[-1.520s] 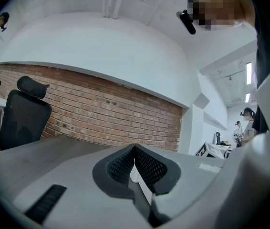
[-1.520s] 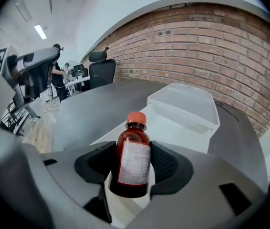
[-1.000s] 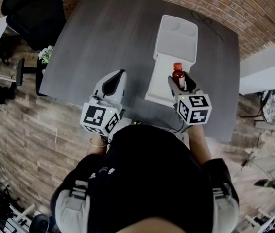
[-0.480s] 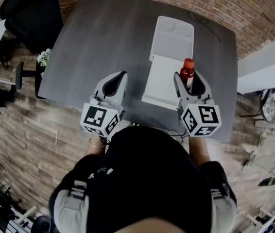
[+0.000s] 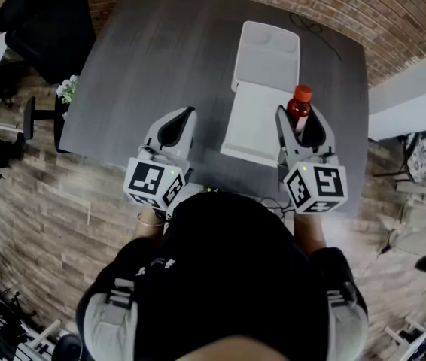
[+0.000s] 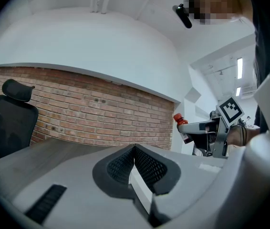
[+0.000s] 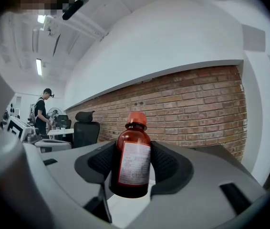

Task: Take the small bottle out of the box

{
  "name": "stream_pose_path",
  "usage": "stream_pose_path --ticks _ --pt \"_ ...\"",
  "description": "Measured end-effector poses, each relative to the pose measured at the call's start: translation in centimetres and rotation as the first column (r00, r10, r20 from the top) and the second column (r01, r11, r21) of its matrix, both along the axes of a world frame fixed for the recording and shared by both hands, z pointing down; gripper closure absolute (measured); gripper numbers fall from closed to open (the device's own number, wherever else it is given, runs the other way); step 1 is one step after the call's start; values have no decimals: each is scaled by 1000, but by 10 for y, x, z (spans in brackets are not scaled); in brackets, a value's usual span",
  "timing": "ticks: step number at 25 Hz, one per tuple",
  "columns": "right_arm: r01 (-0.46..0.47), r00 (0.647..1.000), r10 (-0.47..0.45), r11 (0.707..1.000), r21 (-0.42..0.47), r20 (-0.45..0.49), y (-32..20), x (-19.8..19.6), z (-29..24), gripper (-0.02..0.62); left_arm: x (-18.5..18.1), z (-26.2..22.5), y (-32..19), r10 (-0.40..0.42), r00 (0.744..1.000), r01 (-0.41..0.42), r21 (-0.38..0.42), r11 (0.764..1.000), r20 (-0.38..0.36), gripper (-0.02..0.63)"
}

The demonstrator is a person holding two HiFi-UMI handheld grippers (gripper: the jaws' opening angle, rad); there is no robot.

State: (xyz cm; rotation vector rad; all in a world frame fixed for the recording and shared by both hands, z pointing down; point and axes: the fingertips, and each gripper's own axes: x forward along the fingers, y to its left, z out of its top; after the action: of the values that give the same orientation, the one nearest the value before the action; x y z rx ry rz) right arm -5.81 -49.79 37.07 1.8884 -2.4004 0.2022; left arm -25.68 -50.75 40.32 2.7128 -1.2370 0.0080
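right gripper view is showing your right gripper (image 7: 133, 178) pinching the small bottle (image 7: 134, 162), a brown one with a white label and a red cap. both ribbed pads are pressing on its lower body from 9 and 3 o'clock. the bottle's long axis is running upright, with the cap pointing to 12 o'clock and standing well above the jaws.

head view is placing the small bottle (image 5: 298, 110) at the 3 o'clock rim of the open white box (image 5: 252, 130), right over that edge or just past it. the right gripper (image 5: 300, 126) is reaching in from 6 o'clock. you are carrying the bottle in the air, though how high it is riding above the grey table (image 5: 160, 59) is not something these views are settling.

your left gripper (image 5: 177, 128) is hanging at the box's 9 o'clock side, apart from it. left gripper view is showing the left gripper (image 6: 134, 157) with its jaws pressed together on nothing.

the relation that matters for the coming move is bottle to box. the box is lying at 9 o'clock from the bottle, and bare table is lying at 3 o'clock, in a narrow strip before the table edge. you are probably looking for a set-down spot there. because the bottle is standing upright in the grip, it should be meeting the table on its base. the lifting-out step is looking nearly done.
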Motion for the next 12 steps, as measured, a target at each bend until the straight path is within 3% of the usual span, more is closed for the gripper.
stream_pose_path --ticks 12 --pt "4 1000 -4 1000 8 19 5 -8 -3 367 -7 3 3 -1 1000 1 -3 1000 -5 603"
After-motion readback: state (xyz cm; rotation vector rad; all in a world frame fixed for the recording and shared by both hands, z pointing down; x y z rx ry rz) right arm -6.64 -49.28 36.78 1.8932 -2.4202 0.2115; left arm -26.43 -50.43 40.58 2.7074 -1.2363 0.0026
